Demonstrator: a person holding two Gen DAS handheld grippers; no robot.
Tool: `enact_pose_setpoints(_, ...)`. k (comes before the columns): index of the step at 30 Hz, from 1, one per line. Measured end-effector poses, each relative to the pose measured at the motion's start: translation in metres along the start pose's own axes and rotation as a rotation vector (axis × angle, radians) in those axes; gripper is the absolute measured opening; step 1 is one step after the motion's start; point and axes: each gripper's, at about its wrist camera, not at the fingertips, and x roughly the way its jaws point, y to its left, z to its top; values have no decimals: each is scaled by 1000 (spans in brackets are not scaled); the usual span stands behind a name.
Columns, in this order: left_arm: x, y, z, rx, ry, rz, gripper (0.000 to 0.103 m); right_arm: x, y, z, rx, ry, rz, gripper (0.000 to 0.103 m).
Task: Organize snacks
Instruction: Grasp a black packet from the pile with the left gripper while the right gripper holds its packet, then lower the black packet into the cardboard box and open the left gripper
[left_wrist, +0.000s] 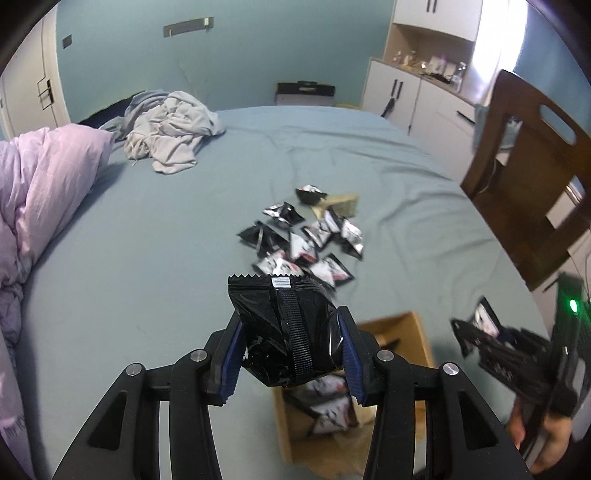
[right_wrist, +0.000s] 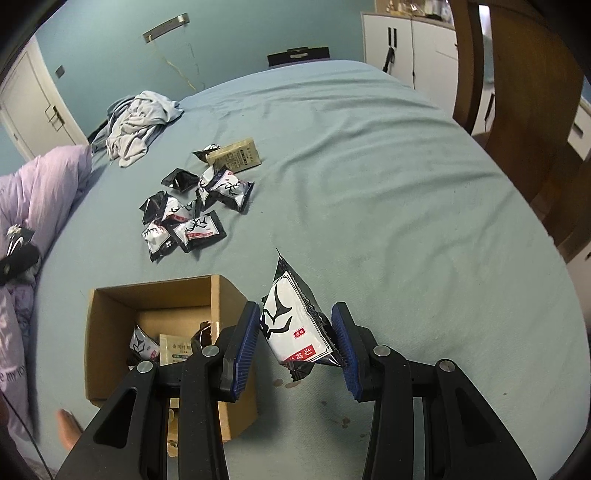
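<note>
My left gripper (left_wrist: 291, 350) is shut on a black snack packet (left_wrist: 288, 328), seam side up, held above the open cardboard box (left_wrist: 413, 332). The box holds several packets (left_wrist: 328, 406). My right gripper (right_wrist: 297, 345) is shut on a black-and-white snack packet (right_wrist: 295, 325), held just right of the box (right_wrist: 147, 295). It also shows blurred at the right of the left wrist view (left_wrist: 476, 332). A pile of several black-and-white packets (left_wrist: 306, 243) lies on the blue bed, also in the right wrist view (right_wrist: 192, 210), with a tan packet (right_wrist: 236, 157) at its far end.
The blue bed sheet (right_wrist: 369, 166) fills both views. A lilac duvet (left_wrist: 48, 177) lies at the left and crumpled grey clothes (left_wrist: 170, 129) at the far left. A wooden chair (left_wrist: 528, 177) stands at the right edge. White cabinets (left_wrist: 406, 92) line the far wall.
</note>
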Motion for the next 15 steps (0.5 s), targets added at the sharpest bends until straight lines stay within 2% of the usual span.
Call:
enact_pose_setpoints(4, -2, 2, -35, -28, -59, -18, 46, 3, 6, -1, -24, 6, -19, 39)
enact_pose_setpoints(7, 7, 7, -45, -67, -30, 23, 46, 5, 9, 0, -37, 9, -23, 39)
enact_pose_setpoints(9, 9, 10, -49, -92, -24, 13, 46, 7, 12, 1, -50, 9, -26, 39)
enact_pose_setpoints(15, 13, -3, -59, -33, -17, -5, 46, 14, 19, 1, -86, 21, -37, 39)
